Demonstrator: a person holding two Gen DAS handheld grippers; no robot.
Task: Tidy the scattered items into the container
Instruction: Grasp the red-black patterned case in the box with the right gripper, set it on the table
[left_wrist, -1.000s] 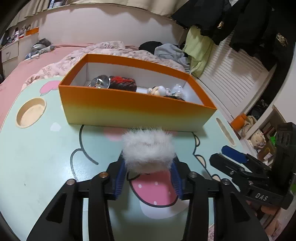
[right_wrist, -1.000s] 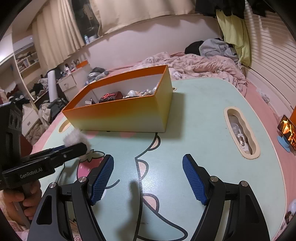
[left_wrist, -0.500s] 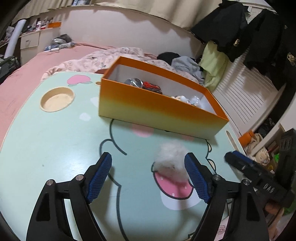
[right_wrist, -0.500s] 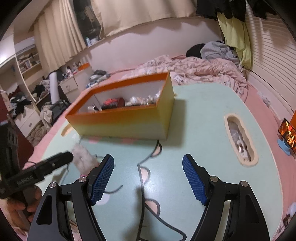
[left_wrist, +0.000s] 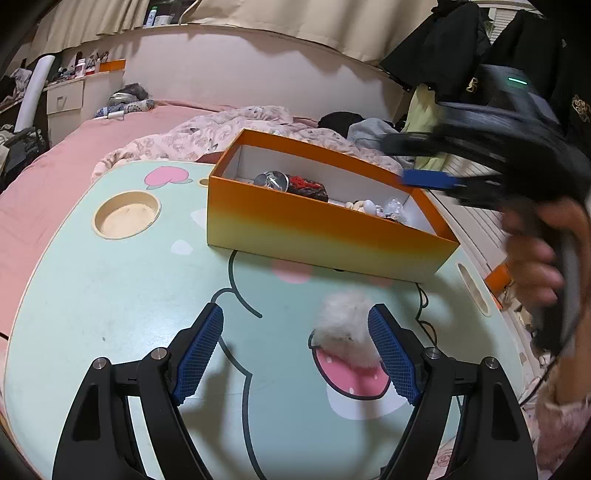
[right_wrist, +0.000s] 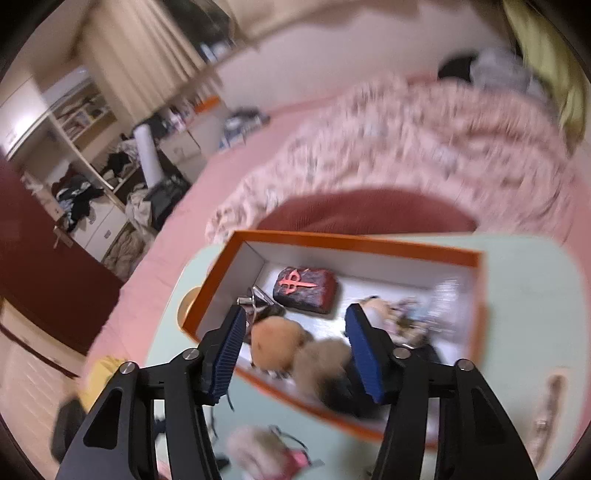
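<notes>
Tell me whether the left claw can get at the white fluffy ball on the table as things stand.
Probably yes. The left claw is open, and the white fluffy ball lies on the table just inside its right finger, with nothing over it. A small sideways shift would centre it.

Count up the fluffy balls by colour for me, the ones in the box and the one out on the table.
White fluffy ball, on the table: 1
Orange fluffy ball, in the orange box: 1
Brown fluffy ball, in the box: 1
Total: 3
</notes>
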